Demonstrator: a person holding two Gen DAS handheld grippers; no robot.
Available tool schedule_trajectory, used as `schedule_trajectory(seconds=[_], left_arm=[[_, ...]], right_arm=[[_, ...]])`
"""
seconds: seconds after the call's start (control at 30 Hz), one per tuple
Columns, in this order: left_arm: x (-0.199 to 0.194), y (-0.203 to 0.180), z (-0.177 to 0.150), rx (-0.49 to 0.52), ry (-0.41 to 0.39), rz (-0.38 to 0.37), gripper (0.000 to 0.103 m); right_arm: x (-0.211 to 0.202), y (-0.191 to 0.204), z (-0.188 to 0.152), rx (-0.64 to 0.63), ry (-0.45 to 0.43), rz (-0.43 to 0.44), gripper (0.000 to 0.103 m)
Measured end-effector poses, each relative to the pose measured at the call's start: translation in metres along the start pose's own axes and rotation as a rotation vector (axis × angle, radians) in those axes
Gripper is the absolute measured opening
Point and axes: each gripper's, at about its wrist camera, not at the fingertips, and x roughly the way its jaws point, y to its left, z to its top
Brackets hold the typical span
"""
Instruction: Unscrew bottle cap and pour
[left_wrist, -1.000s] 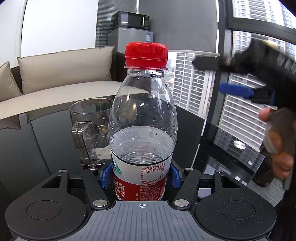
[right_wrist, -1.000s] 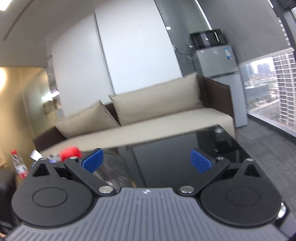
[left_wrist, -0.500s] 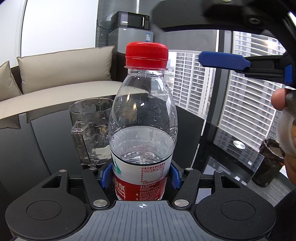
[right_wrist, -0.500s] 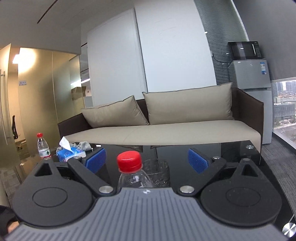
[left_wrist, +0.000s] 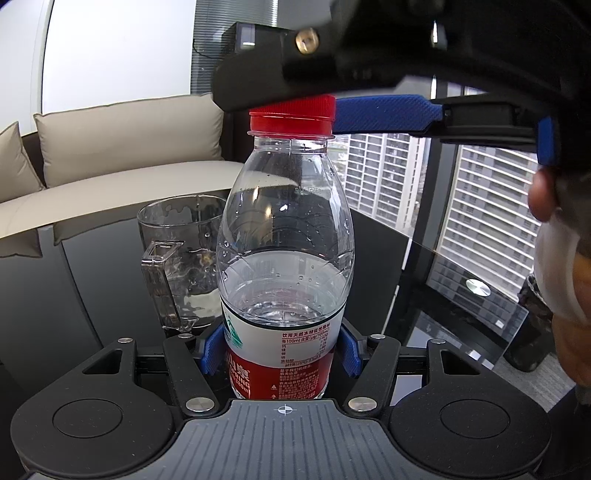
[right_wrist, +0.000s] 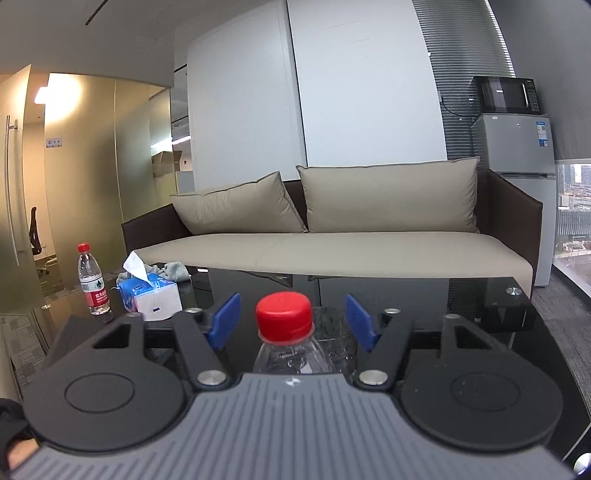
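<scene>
A clear water bottle (left_wrist: 282, 236), half full, with a red cap (left_wrist: 291, 118) and a red and white label, stands upright on the black glass table (left_wrist: 92, 266). My left gripper (left_wrist: 280, 349) is shut on the bottle's lower body. My right gripper (right_wrist: 291, 323) is open, its blue pads (right_wrist: 225, 321) on either side of the cap (right_wrist: 283, 315), not touching it. In the left wrist view the right gripper's blue finger (left_wrist: 388, 112) reaches the cap from the right. An empty clear glass mug (left_wrist: 177, 258) stands just behind the bottle to the left.
A second water bottle (right_wrist: 92, 282) and a blue tissue box (right_wrist: 149, 295) stand at the table's far left. A beige sofa (right_wrist: 332, 251) runs behind the table. A fridge with a microwave (right_wrist: 513, 140) stands at the right by the window.
My right gripper has come in from the right and lowered over the bottle, so the cap now sits between its open fingers. The left gripper and bottle have not moved.
</scene>
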Motion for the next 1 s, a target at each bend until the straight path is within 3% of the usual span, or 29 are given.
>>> schedule_trajectory(seconds=[0.4, 1.0], left_arm=[[0.001, -0.002, -0.001, 0.007, -0.004, 0.004, 0.057], [0.005, 0.002, -0.001, 0.01, -0.006, 0.001, 0.057]], right_arm=[[-0.002, 0.004, -0.007, -0.023, -0.026, 0.011, 0.034], [0.009, 0.009, -0.009, -0.03, -0.038, -0.014, 0.033]])
